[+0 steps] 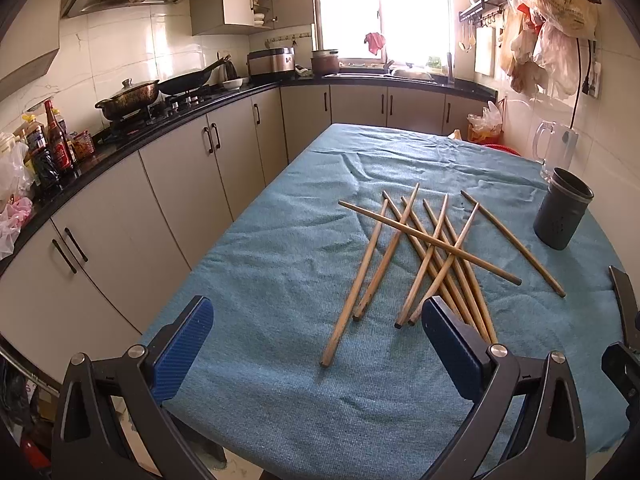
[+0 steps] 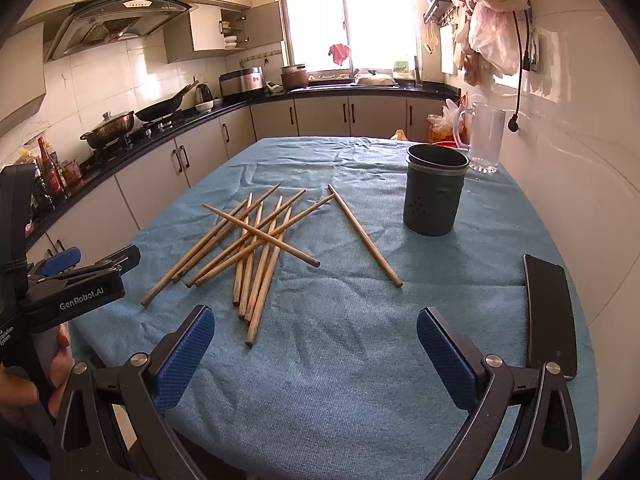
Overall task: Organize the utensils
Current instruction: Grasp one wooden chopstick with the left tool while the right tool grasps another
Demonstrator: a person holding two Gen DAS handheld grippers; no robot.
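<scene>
We see our left gripper and our right gripper spread wide with nothing in them, both hanging over the near edge of the blue cloth. The wooden chopsticks lie in a crossed pile in the middle of the cloth, left of the dark cup. One chopstick lies alone between pile and cup.

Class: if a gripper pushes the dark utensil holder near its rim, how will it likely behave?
The dark utensil holder stands tall, upright and seemingly empty, so probably light and tippy. The wrinkled blue cloth may grip its base, favouring tipping over sliding.
</scene>
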